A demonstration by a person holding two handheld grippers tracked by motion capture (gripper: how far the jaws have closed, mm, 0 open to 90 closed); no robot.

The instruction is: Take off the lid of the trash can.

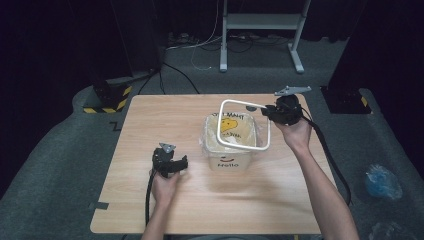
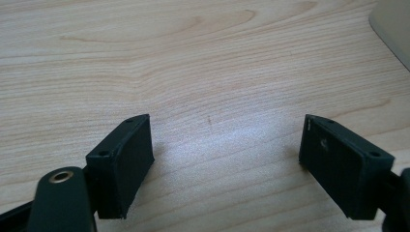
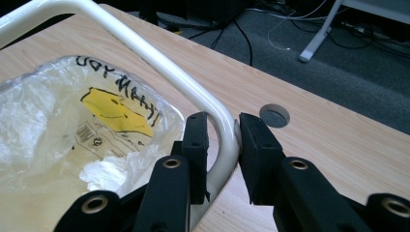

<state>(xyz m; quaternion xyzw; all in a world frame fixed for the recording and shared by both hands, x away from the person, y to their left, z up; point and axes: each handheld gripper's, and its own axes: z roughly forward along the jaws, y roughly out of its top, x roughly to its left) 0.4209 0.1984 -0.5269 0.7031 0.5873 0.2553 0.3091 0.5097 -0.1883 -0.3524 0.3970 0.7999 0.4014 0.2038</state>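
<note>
Jaws of the right gripper [image 3: 223, 145] are being pressed onto the white handle [image 3: 159, 63] of a pale bucket [image 1: 231, 150], pinching its tube near a rounded corner. Jaws of the left gripper [image 2: 225, 159] are being held spread wide over bare desk [image 2: 203, 58], with nothing between them. On the bucket's front wall a word is printed — it seems to read "Frello", though the letters are small. A clear plastic bag [image 3: 72, 140] is lining the bucket; black lettering and a yellow patch on it are being seen upside down and cannot be read surely. The bucket is standing upright near the desk's middle — its handle is being held raised, tilting toward the right gripper.
</note>
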